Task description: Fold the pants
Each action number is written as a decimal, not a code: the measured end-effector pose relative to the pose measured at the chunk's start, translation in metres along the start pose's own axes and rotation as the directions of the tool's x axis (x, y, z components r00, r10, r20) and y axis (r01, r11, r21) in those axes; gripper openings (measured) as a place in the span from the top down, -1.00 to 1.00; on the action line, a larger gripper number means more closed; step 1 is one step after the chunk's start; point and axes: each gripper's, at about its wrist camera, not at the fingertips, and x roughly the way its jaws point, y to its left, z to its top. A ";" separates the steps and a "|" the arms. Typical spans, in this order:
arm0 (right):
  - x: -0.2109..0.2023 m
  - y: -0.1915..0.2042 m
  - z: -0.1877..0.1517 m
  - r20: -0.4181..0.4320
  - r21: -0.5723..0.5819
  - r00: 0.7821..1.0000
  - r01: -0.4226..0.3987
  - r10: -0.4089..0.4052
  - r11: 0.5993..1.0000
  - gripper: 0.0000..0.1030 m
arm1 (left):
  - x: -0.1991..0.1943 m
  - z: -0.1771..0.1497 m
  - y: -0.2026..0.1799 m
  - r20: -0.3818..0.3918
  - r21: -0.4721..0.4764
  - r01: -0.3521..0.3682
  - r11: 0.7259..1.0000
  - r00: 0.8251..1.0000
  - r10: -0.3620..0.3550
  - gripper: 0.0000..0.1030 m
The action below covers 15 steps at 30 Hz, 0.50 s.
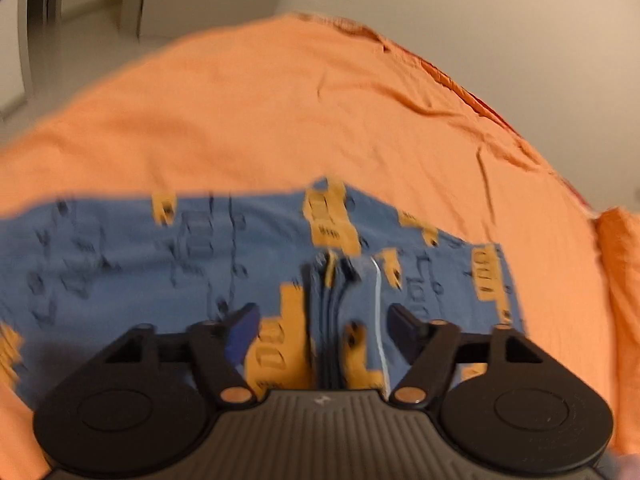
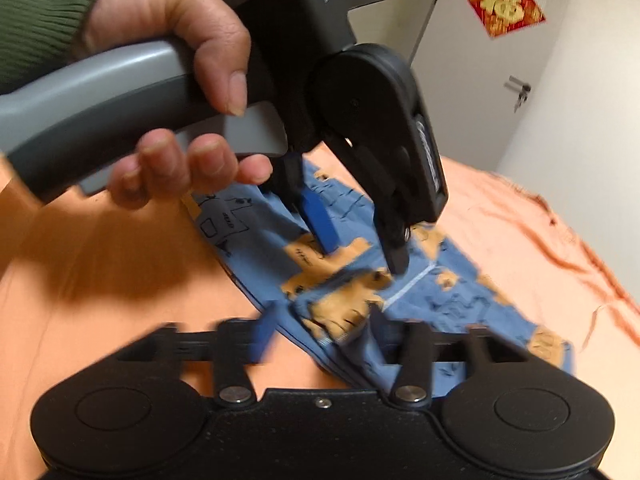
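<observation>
Blue printed pants (image 1: 192, 248) folded flat on orange bedsheet (image 1: 280, 112). Left tool (image 1: 322, 320) spread wide, gripping nothing. Right tool (image 2: 320, 332) likewise parted, pants edge between, unpinched.

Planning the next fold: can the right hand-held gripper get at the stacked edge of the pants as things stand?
Probably yes. The right hand-held gripper is open right over the pants on the orange sheet; only the left hand-held gripper, open just beyond, crowds it.
</observation>
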 end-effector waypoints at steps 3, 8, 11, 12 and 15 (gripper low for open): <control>-0.015 -0.018 -0.016 -0.003 -0.046 0.996 0.084 -0.084 0.995 -0.40 | 0.009 0.003 -0.016 0.018 0.079 -0.087 0.993 0.996 0.086 -0.64; -0.016 -0.076 -0.046 -0.055 -0.049 0.958 0.280 -0.282 0.959 -0.74 | 0.030 -0.006 -0.013 0.026 0.075 -0.123 0.990 0.992 0.122 -0.68; 0.005 -0.118 -0.056 -0.068 -0.020 0.927 0.370 -0.370 0.929 -0.77 | 0.025 -0.013 -0.012 0.051 0.055 -0.134 0.989 0.990 0.131 -0.67; 0.014 -0.130 -0.055 -0.069 -0.008 0.917 0.394 -0.394 0.919 -0.78 | 0.023 -0.014 -0.012 0.056 0.048 -0.141 0.989 0.989 0.139 -0.66; 0.039 -0.158 -0.050 -0.040 0.050 0.920 0.392 -0.390 0.919 -0.78 | 0.019 -0.011 -0.011 0.083 0.001 -0.148 0.989 0.986 0.148 -0.68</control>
